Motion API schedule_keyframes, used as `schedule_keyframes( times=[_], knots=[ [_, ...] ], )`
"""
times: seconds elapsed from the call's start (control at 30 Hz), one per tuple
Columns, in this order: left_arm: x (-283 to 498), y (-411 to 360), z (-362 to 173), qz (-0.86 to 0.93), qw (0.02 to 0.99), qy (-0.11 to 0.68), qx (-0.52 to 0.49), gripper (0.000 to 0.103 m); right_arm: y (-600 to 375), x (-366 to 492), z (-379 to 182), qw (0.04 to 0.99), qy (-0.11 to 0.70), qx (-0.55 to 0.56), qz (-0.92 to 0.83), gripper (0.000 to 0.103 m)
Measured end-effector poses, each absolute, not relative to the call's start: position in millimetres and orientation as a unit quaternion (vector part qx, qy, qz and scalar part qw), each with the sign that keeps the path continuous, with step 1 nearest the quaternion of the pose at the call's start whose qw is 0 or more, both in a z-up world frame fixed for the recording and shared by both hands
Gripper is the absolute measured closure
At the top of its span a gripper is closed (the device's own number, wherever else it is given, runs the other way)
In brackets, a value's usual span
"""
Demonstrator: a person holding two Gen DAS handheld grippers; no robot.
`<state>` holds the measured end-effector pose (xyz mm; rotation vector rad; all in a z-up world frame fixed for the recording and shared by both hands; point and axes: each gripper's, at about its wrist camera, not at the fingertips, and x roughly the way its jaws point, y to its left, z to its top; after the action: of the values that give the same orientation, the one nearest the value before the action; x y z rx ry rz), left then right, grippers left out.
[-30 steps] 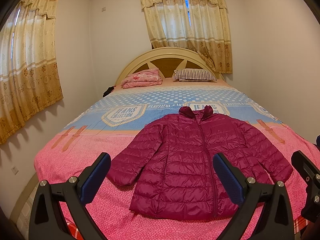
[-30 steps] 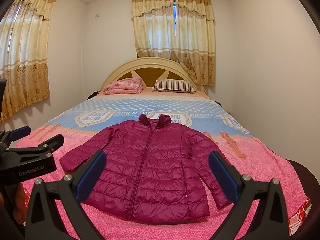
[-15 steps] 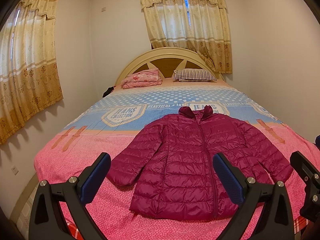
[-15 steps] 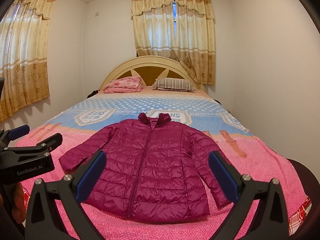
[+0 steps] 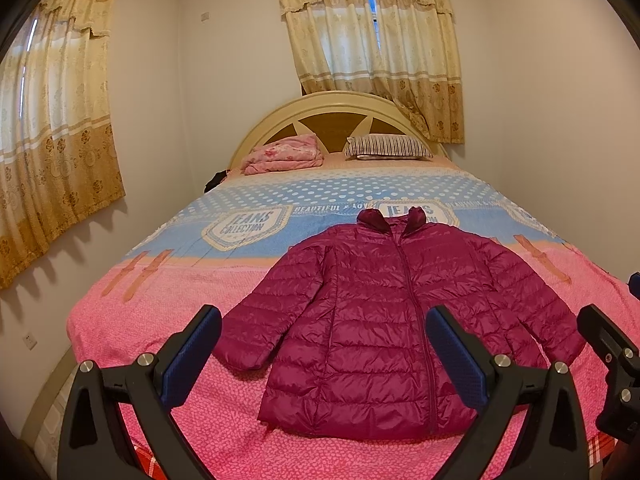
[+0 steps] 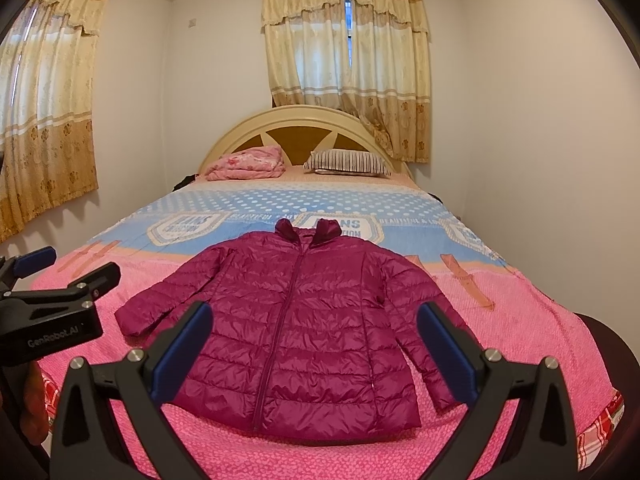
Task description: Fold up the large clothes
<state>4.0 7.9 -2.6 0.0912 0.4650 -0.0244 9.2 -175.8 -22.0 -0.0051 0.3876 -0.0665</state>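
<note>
A magenta quilted puffer jacket (image 5: 392,312) lies flat and zipped on the bed, collar toward the headboard, both sleeves spread out; it also shows in the right wrist view (image 6: 304,320). My left gripper (image 5: 324,344) is open and empty, held above the foot of the bed short of the jacket's hem. My right gripper (image 6: 316,340) is open and empty too, likewise short of the hem. The left gripper also shows at the left edge of the right wrist view (image 6: 52,284).
The bed (image 5: 168,320) has a pink and blue cover. A folded pink blanket (image 5: 284,154) and a striped pillow (image 5: 386,147) lie at the headboard (image 5: 340,108). Walls stand close on both sides. Curtains (image 5: 56,120) hang on the left and behind.
The right gripper has dipped very slightly, so the scene sits a little higher in its view. The left gripper and the jacket have not visibly moved.
</note>
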Motion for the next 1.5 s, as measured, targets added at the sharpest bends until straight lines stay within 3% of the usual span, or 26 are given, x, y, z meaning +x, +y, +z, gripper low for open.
schedule_keyframes(
  times=[0.37,1.17,1.5],
  knots=[
    [34,0,-27,-0.015,0.967,0.245,0.060,0.001,-193,39,-43,0.974,0.220,-0.008,-0.054,0.000],
    [177,-58,-98,-0.045,0.947,0.295,0.120,0.001,-287,149,-116,0.936,0.326,0.000,-0.132,0.000],
    [245,-79,-136,-0.032,0.938,0.317,0.133,0.001,-383,152,-158,0.899,0.375,0.096,-0.205,0.000]
  ],
)
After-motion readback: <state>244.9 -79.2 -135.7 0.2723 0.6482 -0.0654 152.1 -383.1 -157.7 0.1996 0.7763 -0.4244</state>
